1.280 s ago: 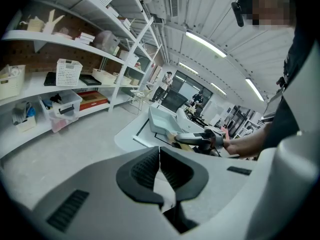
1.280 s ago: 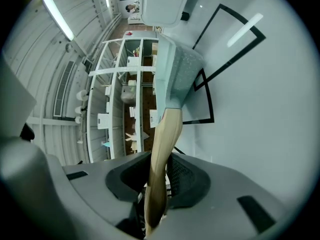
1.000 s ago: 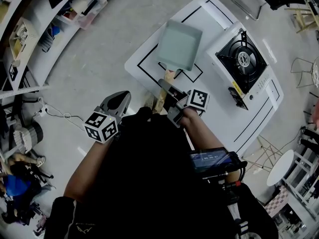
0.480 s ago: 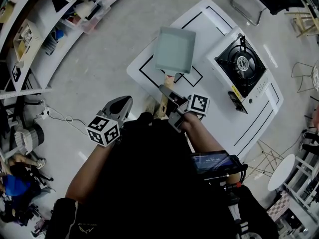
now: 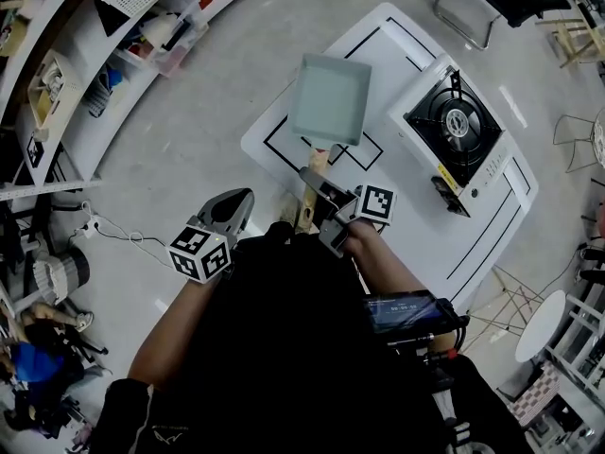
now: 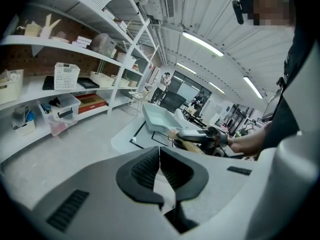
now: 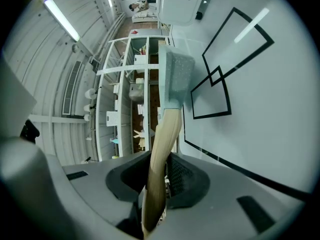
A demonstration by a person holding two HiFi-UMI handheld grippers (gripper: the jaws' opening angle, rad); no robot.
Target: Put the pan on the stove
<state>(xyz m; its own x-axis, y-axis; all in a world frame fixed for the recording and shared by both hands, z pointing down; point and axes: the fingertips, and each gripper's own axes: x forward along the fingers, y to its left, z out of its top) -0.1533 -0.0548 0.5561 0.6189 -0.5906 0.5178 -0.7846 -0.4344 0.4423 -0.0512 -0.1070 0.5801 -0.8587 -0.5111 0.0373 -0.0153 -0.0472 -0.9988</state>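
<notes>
The pale green square pan (image 5: 330, 99) is over the white table (image 5: 492, 225), with its wooden handle (image 7: 162, 144) clamped in your right gripper (image 7: 159, 181). In the head view the white gas stove (image 5: 460, 126) stands at the pan's 3 o'clock. Only the right gripper view lets you read "WATER CLEA" on the stove. Your left gripper (image 6: 160, 171) is clenched on nothing.

Right claw (image 5: 314, 180) clamped, left claw (image 5: 244, 199) closed — empty
</notes>
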